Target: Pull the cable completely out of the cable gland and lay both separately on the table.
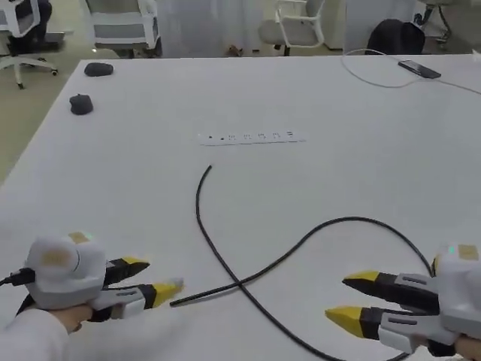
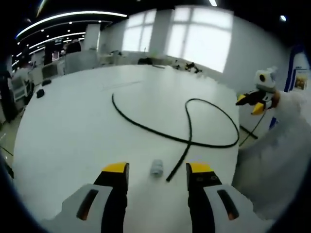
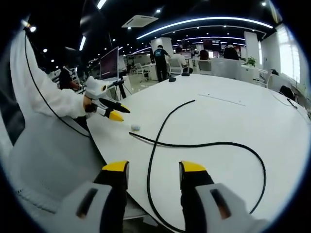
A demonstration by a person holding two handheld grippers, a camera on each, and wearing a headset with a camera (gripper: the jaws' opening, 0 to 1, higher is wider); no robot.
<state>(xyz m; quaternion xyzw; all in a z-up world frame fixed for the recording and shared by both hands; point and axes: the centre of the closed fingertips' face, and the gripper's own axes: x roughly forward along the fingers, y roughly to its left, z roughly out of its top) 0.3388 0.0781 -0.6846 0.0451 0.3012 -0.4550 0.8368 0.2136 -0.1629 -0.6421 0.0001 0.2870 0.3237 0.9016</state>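
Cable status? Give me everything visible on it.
The cable is thin, black, rubbery-looking and limp, lying flat on the white table. It curls into one loop that crosses itself. One end lies just ahead of the open left gripper, beside but apart from the small pale cable gland; the other points toward the power strip. The right gripper, also open, holds nothing.

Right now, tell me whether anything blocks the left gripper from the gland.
Nothing visible does. The gland lies on the table just ahead of the open left gripper. The cable ends beside it, not in front of it.
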